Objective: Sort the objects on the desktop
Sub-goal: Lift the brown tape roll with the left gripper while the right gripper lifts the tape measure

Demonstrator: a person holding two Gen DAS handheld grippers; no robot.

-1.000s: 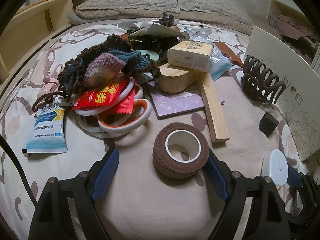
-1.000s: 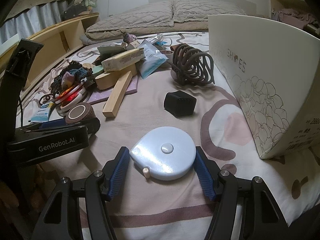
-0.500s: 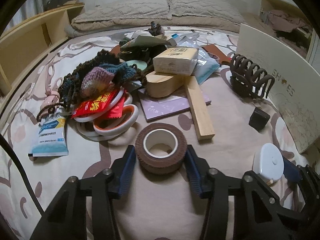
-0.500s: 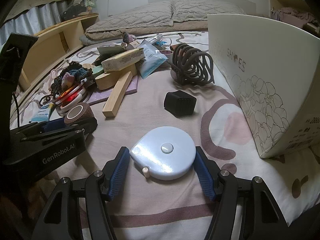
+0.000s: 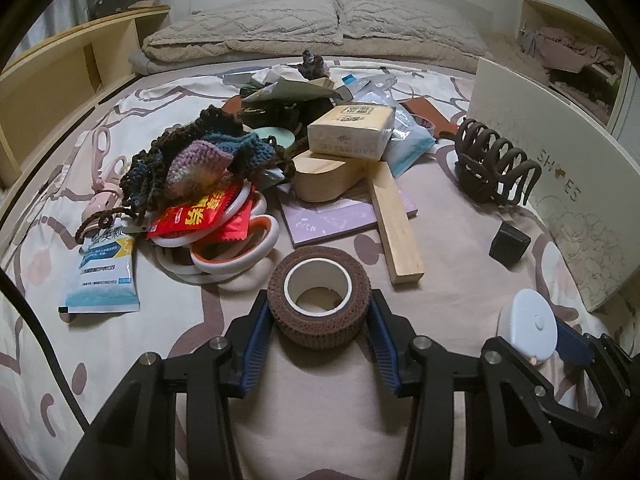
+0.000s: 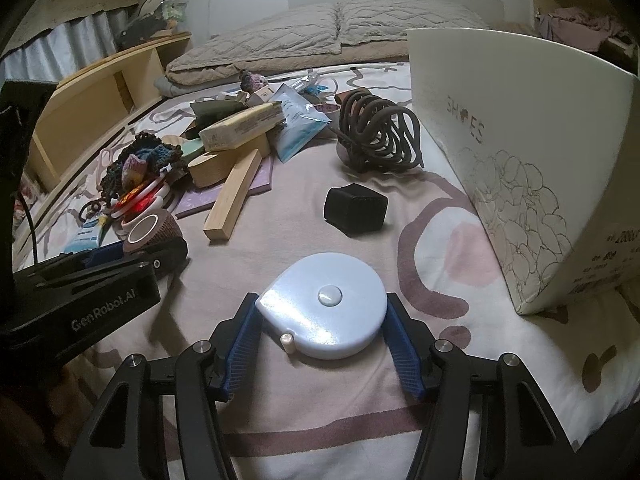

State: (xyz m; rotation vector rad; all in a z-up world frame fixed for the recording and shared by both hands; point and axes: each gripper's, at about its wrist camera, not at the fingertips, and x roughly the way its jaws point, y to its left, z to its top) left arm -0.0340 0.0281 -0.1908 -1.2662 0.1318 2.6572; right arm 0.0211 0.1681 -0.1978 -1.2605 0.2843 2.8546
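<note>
Left wrist view: my left gripper pinches the brown bandage roll, its blue ribbed pads pressed against the roll at 9 and 3 o'clock. The roll sits on the bedsheet directly ahead of the claw, its hollow core axis upright, so I judge a straight lift is what the next move calls for. Its surface is a woven, dimpled crepe around a smooth white cardboard core. Right wrist view: my right gripper brackets the pale blue tape measure, a smooth, glossy plastic disc lying flat, button up and pull-tab toward 7 o'clock; both pads touch its rim, so it is gripped. The white shoe box stands at 2 o'clock from the right claw and is nearer to that arm than to the left; I judge it the likely bin. Between disc and box the sheet is bare, with a matt black cube at 12 o'clock. The cluttered pile, including a wooden block and a crocheted pouch, lies at 11 o'clock from the left claw.
</note>
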